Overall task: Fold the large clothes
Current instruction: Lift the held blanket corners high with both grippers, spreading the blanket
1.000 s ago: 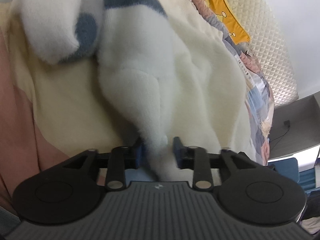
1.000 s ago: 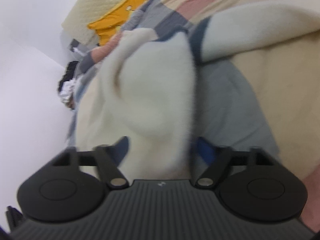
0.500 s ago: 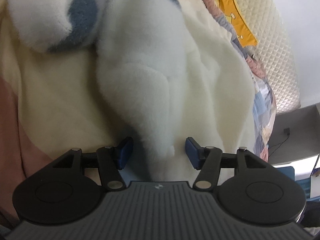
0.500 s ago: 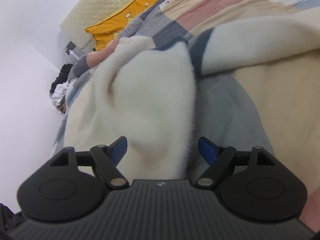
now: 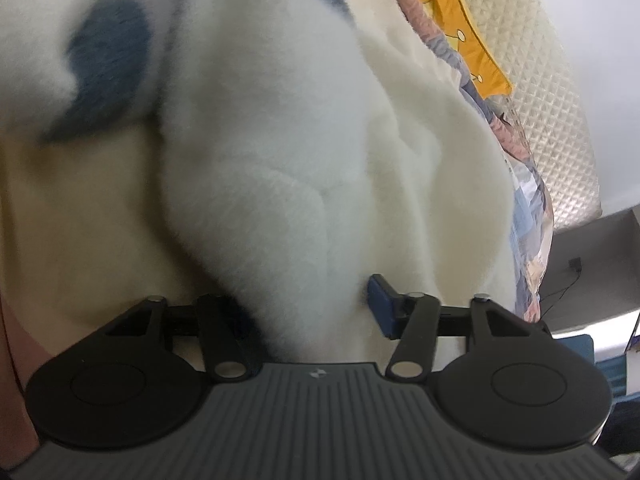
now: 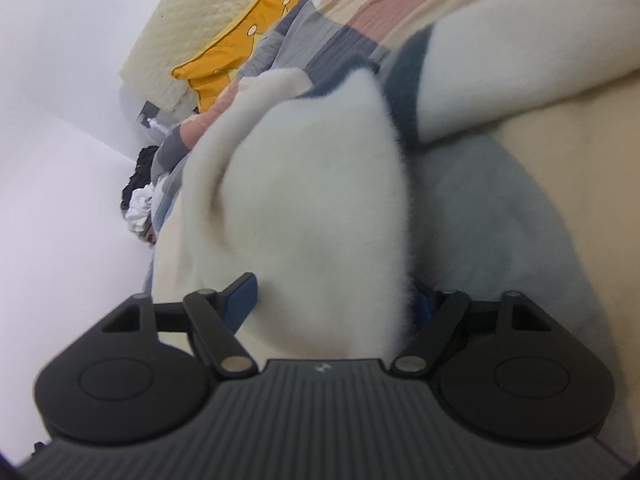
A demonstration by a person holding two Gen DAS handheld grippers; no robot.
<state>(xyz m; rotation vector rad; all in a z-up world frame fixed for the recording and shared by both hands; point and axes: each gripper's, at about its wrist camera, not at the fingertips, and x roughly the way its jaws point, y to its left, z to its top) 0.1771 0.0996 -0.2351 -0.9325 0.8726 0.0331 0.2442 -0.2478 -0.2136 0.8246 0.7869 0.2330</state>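
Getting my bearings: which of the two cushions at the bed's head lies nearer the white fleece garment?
The yellow cushion; the cream quilted one sits behind it, farther from the garment.

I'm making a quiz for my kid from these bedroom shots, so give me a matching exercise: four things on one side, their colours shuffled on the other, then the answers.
Things:
1. fluffy garment
2. cushion
3. quilted headboard
4. pads of the left hand-held gripper

Colours:
A. yellow-orange
B. blue
C. white with dark blue patches
D. pale cream

Pairs: 1-C, 2-A, 3-D, 4-B
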